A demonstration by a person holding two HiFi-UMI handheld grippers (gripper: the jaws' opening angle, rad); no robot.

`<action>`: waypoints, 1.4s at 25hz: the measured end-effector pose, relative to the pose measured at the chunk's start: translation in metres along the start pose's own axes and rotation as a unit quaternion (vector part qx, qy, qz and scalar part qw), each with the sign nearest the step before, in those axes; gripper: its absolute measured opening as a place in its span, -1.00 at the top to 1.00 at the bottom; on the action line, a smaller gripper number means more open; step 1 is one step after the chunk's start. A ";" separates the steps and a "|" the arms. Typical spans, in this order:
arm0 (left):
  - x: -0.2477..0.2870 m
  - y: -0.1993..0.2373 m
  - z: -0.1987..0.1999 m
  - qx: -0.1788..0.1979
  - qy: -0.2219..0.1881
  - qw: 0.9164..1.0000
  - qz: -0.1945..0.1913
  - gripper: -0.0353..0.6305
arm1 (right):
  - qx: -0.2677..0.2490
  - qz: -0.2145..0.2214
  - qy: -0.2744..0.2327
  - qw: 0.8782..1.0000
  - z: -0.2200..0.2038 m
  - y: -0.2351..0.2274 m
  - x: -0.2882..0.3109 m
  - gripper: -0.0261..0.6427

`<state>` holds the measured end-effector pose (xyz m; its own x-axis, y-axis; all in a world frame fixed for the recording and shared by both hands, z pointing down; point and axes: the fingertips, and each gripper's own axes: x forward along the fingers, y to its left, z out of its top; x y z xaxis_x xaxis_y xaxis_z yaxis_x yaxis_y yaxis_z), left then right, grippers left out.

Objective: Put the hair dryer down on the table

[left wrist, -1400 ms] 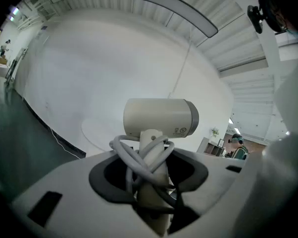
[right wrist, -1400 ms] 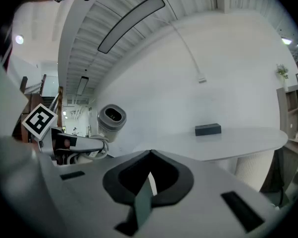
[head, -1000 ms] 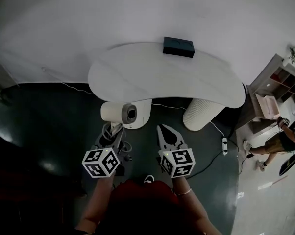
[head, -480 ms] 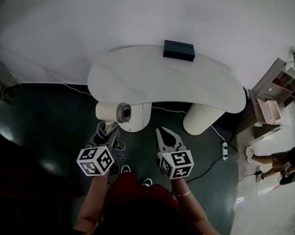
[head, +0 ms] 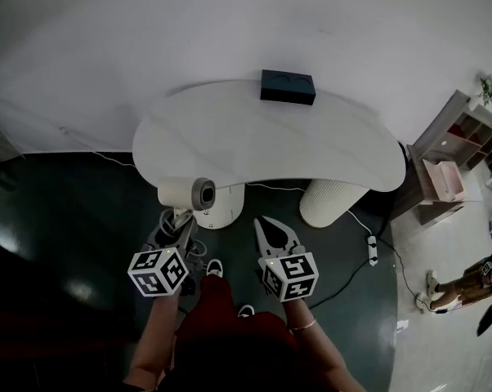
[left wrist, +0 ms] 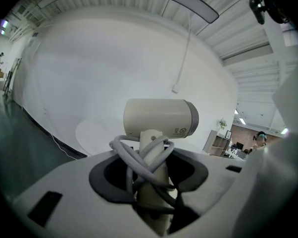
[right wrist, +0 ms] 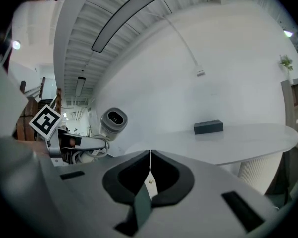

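Observation:
A cream hair dryer (head: 186, 193) is held in the air by its handle, in front of the near edge of the white curved table (head: 262, 137). My left gripper (head: 179, 223) is shut on that handle (left wrist: 151, 182), which has its grey cord (left wrist: 139, 155) wound round it. The dryer's barrel (left wrist: 159, 118) lies level above the jaws. My right gripper (head: 270, 223) hangs beside it, shut and empty, its jaws touching (right wrist: 150, 155). From the right gripper view the dryer (right wrist: 113, 122) faces me at the left.
A black box (head: 288, 86) lies at the table's far edge. Under the table stand a ribbed white pedestal (head: 332, 202) and a round white base (head: 225, 207). A power strip (head: 373, 247) and cables lie on the dark floor. A shelf (head: 467, 133) and a person (head: 475, 280) are at the right.
The view has drifted toward the table. The hair dryer and left gripper have shifted slightly left. The person at the right has moved farther off.

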<state>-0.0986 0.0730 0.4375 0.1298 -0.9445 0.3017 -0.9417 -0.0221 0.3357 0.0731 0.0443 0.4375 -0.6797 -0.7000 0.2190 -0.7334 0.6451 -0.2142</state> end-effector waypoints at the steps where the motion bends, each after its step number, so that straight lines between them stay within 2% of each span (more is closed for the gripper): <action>1: 0.007 0.003 0.001 0.000 0.003 1.000 -0.003 0.26 | 0.000 -0.001 0.001 1.000 0.001 -0.001 0.006 0.88; 18: 0.115 0.074 0.050 0.008 0.029 0.999 -0.031 0.26 | 0.009 -0.041 0.009 0.999 0.025 -0.029 0.126 0.88; 28: 0.173 0.086 0.065 0.044 0.069 0.994 -0.070 0.26 | 0.025 -0.091 0.015 0.995 0.028 -0.053 0.158 0.88; 35: 0.211 0.079 0.072 0.085 0.088 0.987 -0.108 0.26 | 0.028 -0.120 0.023 0.992 0.027 -0.063 0.175 0.88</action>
<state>-0.1685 -0.1516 0.4634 0.3709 -0.8404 0.3952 -0.9226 -0.2851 0.2598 0.0004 -0.1272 0.4634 -0.4866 -0.8160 0.3122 -0.8732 0.4430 -0.2030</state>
